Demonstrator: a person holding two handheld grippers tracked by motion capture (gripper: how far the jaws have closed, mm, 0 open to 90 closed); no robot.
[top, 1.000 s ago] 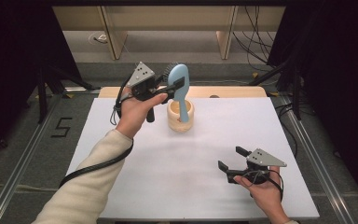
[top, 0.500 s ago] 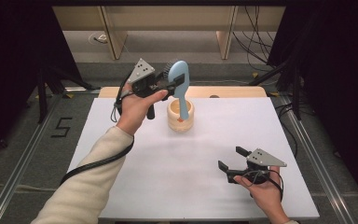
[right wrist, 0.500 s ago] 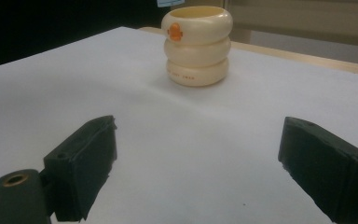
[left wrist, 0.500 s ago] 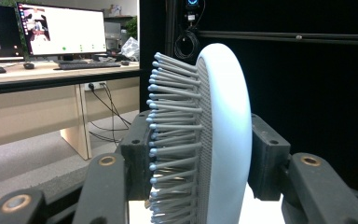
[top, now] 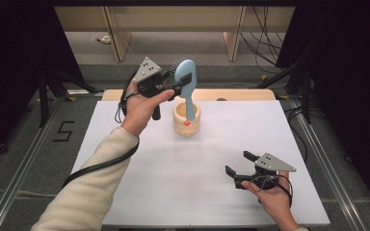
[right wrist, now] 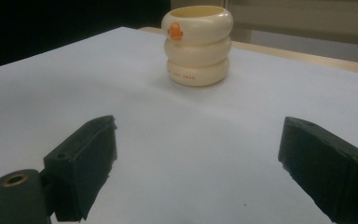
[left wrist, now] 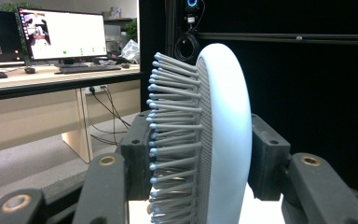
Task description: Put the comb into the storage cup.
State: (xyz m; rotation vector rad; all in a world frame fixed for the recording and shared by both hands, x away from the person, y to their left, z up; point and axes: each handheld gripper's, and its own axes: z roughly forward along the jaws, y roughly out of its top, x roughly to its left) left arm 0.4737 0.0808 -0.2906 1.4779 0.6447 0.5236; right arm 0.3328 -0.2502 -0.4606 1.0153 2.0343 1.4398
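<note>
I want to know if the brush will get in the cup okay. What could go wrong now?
1. The left tool pinches the blue hairbrush by its bristly head, so the brush could slip or tilt on the springy bristles.
2. The handle hangs at the cream cup; a nudge on the rim might tip or push the cup, since nothing holds it.
3. The right tool rests open, far from the cup, so it could not steady it quickly.
</note>
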